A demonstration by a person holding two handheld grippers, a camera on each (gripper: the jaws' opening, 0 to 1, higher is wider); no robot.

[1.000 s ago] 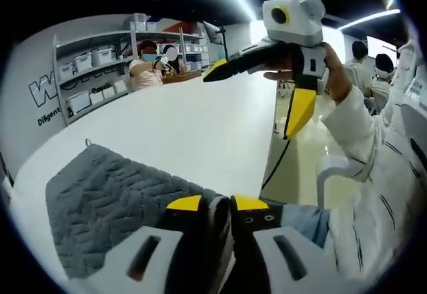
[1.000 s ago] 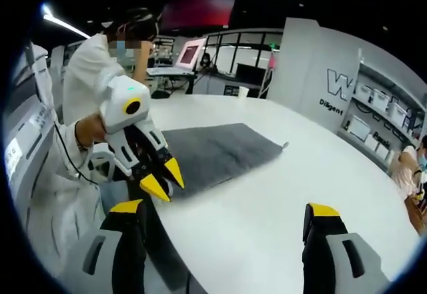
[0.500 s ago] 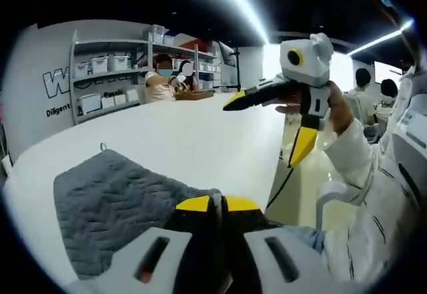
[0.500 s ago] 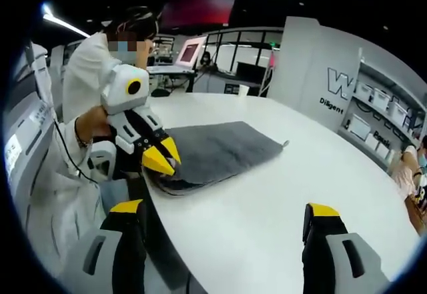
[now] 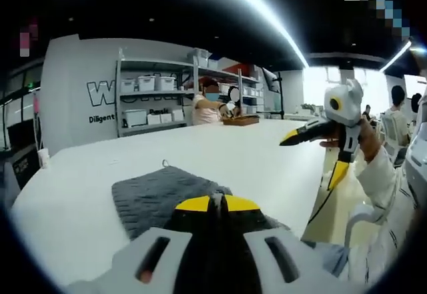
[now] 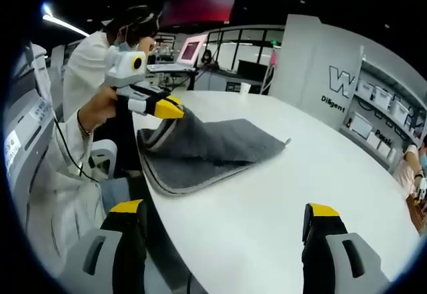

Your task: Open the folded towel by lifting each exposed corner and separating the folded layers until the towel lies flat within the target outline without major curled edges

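Observation:
A grey towel (image 6: 220, 149) lies folded on the white table (image 6: 280, 207), a hanging loop at its far corner. My left gripper (image 6: 177, 109) is shut on the towel's near corner and holds it above the table, so the upper layer peels up off the lower one. In the left gripper view the towel (image 5: 157, 194) runs from the pinched corner between my shut left gripper (image 5: 217, 204) down to the table (image 5: 220, 151). My right gripper (image 6: 225, 209) stands open above the table edge, apart from the towel. It appears as the right gripper (image 5: 308, 164) in the air, empty.
Shelves with white bins (image 5: 150, 101) line the far wall, and a person (image 5: 210, 101) sits at the table's far end. The person holding the grippers (image 6: 90, 67) stands at the table edge next to a chair (image 6: 100, 154). Screens (image 6: 190, 51) stand behind.
My left gripper has risen with the towel's corner, lifting the upper layer off the table. The right gripper has stayed open in place.

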